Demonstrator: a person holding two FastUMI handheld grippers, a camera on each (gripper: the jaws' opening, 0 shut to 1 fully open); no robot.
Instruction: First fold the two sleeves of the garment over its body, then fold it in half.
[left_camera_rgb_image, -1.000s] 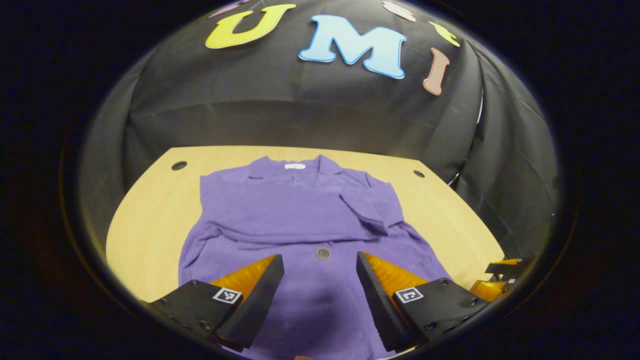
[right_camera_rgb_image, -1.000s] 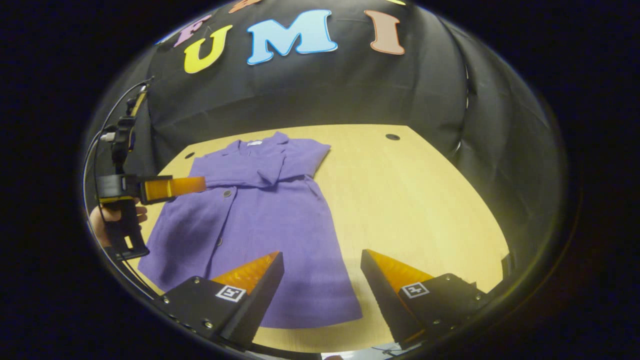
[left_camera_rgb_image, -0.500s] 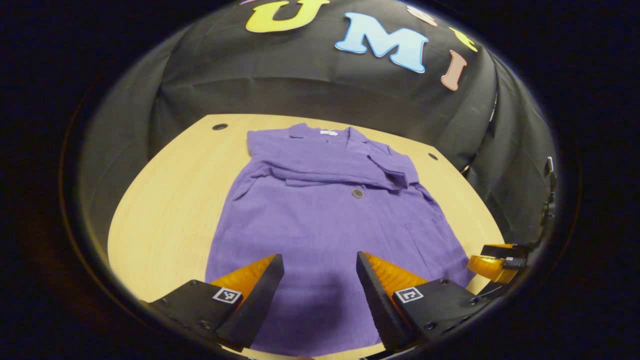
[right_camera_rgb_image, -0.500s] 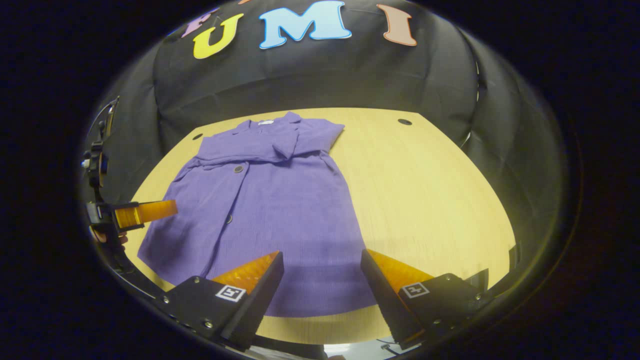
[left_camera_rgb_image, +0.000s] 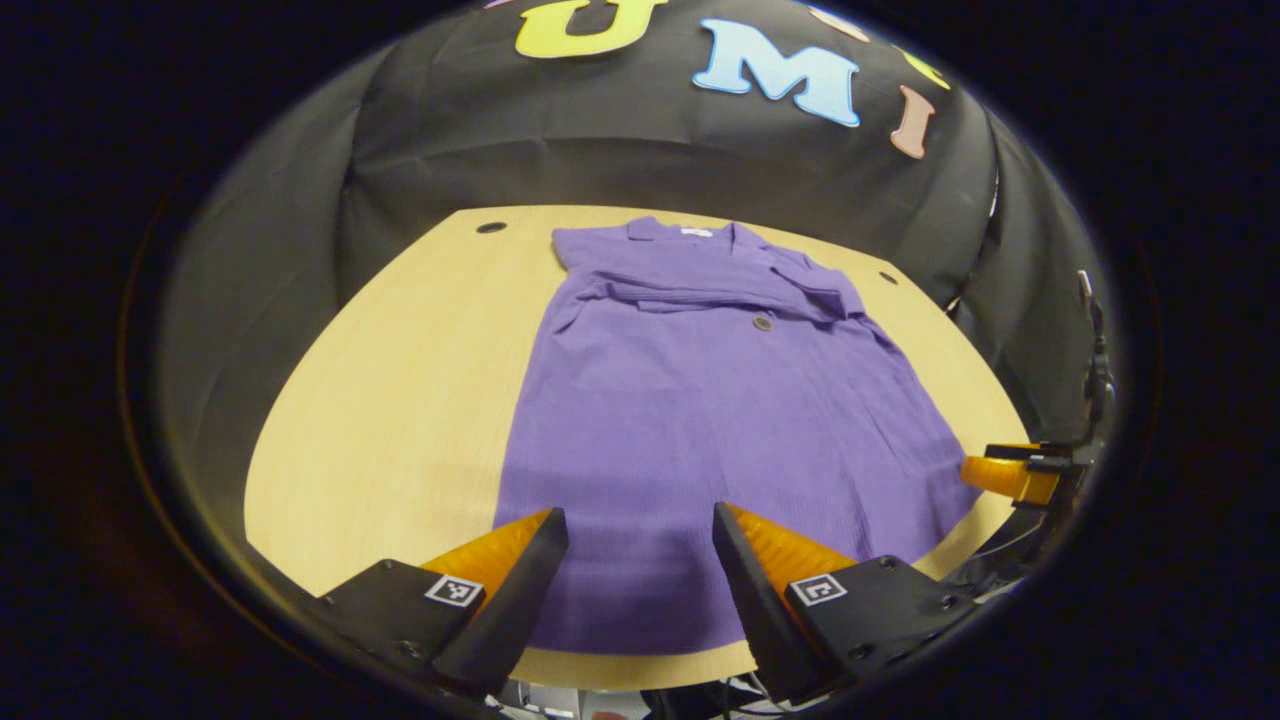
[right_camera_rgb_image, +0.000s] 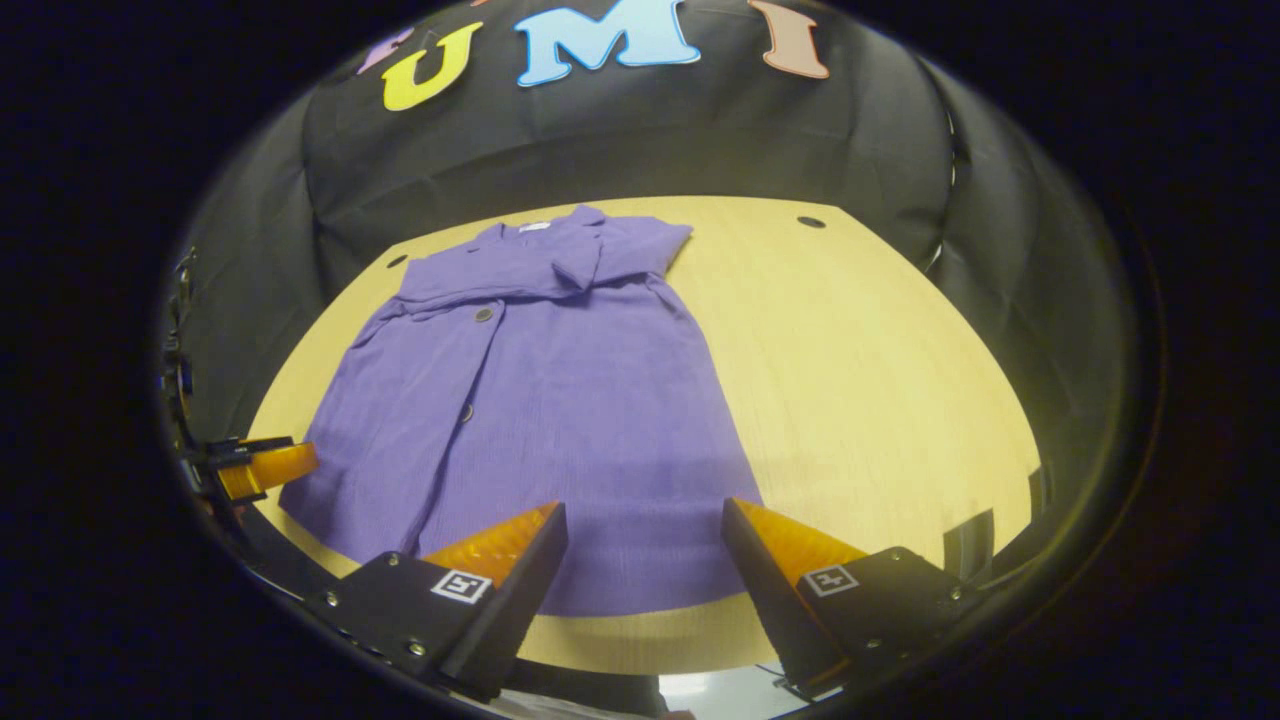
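A purple buttoned garment (left_camera_rgb_image: 720, 400) lies flat on the wooden table (left_camera_rgb_image: 400, 380), collar at the far end, both sleeves folded across its chest (left_camera_rgb_image: 700, 290). My left gripper (left_camera_rgb_image: 640, 530) hangs open above the near hem, nothing between its fingers. In the right gripper view the same garment (right_camera_rgb_image: 540, 400) stretches away from me, and my right gripper (right_camera_rgb_image: 645, 525) stands open over the hem's right corner. The right gripper's tip (left_camera_rgb_image: 1010, 470) shows at the garment's right edge in the left gripper view; the left gripper's tip (right_camera_rgb_image: 260, 468) shows at the left edge in the right gripper view.
The table (right_camera_rgb_image: 880, 380) has bare wood to the right of the garment and to its left. Small round holes (right_camera_rgb_image: 810, 222) sit near the far corners. Black cloth walls close the booth behind and beside the table. The table's near edge (right_camera_rgb_image: 640, 650) runs under my fingers.
Both grippers have drawn back toward the near edge of the table, from over the garment's middle to its hem. They stayed open. The garment has not moved.
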